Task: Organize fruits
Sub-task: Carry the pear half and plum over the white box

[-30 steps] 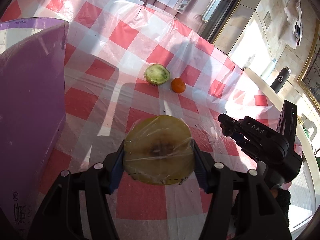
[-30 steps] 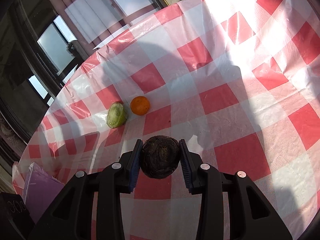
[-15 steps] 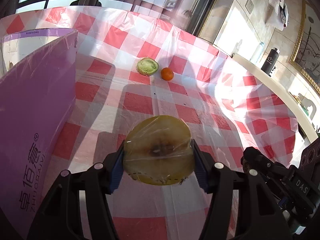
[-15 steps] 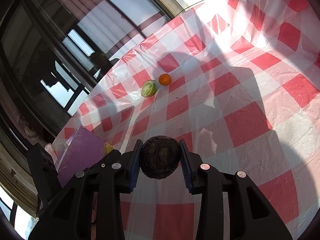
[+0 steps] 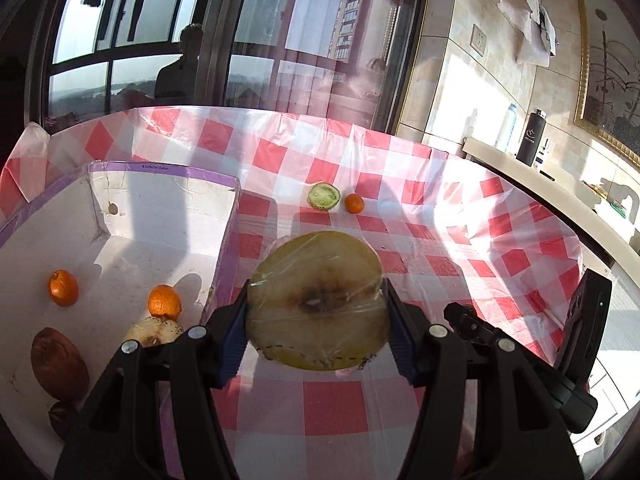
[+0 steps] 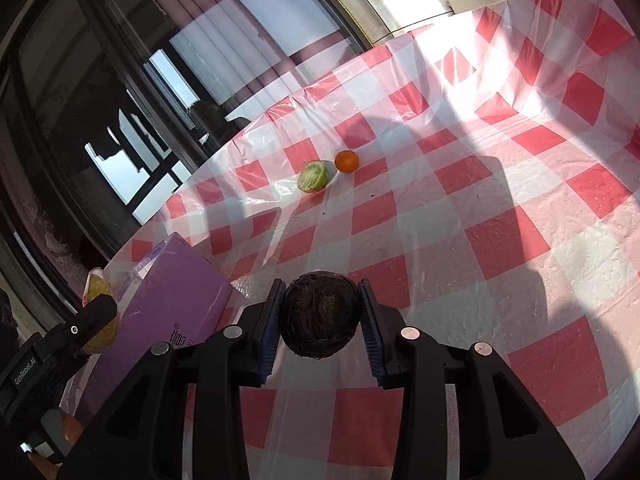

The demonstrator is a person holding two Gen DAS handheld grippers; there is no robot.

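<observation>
My left gripper (image 5: 317, 312) is shut on a plastic-wrapped yellow fruit half (image 5: 316, 300), held above the cloth just right of the purple box (image 5: 168, 208). Inside the box lie two oranges (image 5: 164, 301), a pale cut fruit (image 5: 154, 330) and a brown fruit (image 5: 58, 362). My right gripper (image 6: 320, 320) is shut on a dark fibrous round fruit (image 6: 320, 314), held over the checked cloth to the right of the box (image 6: 172, 300). A green cut fruit (image 6: 313, 176) and a small orange (image 6: 346, 161) rest side by side far across the table.
The red-and-white checked tablecloth (image 5: 440, 216) covers a round table by large windows. A white counter (image 5: 560, 192) with a black bottle (image 5: 530, 138) runs at the right. The right gripper's body (image 5: 520, 344) shows low right in the left wrist view; the left gripper's (image 6: 60, 344) low left in the right.
My left gripper rose and swung toward the box, so its white inside with fruit now shows. My right gripper pulled back from the table's middle; the box entered its view.
</observation>
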